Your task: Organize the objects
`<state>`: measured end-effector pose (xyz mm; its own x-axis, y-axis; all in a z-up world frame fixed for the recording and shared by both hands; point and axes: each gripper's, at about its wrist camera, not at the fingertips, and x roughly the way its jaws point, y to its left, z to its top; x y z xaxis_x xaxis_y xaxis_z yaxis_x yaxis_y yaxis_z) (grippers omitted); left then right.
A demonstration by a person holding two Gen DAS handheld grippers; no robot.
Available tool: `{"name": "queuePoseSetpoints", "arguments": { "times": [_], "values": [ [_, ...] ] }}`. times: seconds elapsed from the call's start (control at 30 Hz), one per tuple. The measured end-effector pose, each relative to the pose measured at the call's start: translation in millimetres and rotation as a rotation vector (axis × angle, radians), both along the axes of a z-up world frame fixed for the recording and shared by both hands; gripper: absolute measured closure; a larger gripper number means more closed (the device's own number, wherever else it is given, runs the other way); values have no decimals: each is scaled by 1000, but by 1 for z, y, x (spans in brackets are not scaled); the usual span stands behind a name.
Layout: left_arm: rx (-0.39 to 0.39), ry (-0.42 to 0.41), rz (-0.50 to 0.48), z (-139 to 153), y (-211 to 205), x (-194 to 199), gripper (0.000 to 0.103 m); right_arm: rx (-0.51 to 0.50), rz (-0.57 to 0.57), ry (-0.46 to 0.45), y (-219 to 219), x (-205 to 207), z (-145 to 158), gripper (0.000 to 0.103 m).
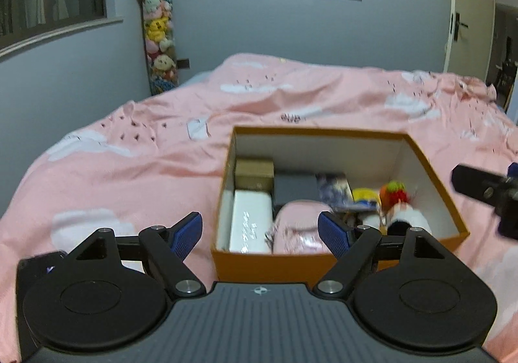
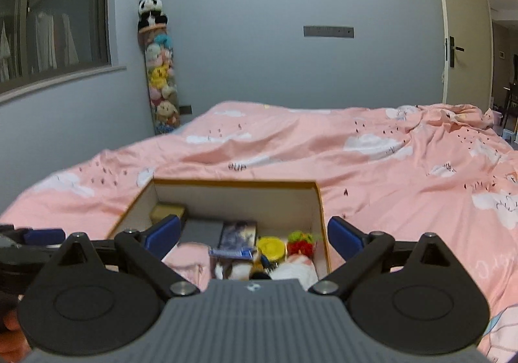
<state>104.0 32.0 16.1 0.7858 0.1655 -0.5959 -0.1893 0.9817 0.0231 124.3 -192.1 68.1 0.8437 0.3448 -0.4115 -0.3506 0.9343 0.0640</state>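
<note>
An orange cardboard box (image 1: 430, 165) with a white inside sits on the pink bed; it also shows in the right wrist view (image 2: 320, 210). It holds a white carton (image 1: 251, 223), a tan box (image 1: 254, 173), a dark grey box (image 1: 296, 189), a pink pouch (image 1: 299, 227), a printed packet (image 2: 238, 235), a yellow toy (image 2: 272, 248) and a red and green toy (image 2: 301, 243). My left gripper (image 1: 260, 233) is open and empty, near the box's front wall. My right gripper (image 2: 254, 235) is open and empty, above the box's near end; it shows at the right edge of the left wrist view (image 1: 489, 193).
The pink duvet (image 1: 129, 162) with white clouds covers the bed around the box. A tall column of plush toys (image 1: 158, 32) topped by a panda stands in the far corner. A window is at the left and a door (image 2: 466, 39) at the right.
</note>
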Motion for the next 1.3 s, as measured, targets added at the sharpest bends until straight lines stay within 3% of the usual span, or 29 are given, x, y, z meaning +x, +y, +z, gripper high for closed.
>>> {"name": "queuePoseSetpoints", "arguments": {
  "times": [0.33,0.6,1.3],
  "values": [
    [-20,80,-2,-28,-7,5,8,-32,-17,89,1,9,-30,6],
    [-16,109,-10,-34,-9,7,8,-50,-34,153,-2,19,-45,6],
    [-18,108,-14,-32,-9,4,8,-66,-30,181,-1,17,-50,6]
  ]
}}
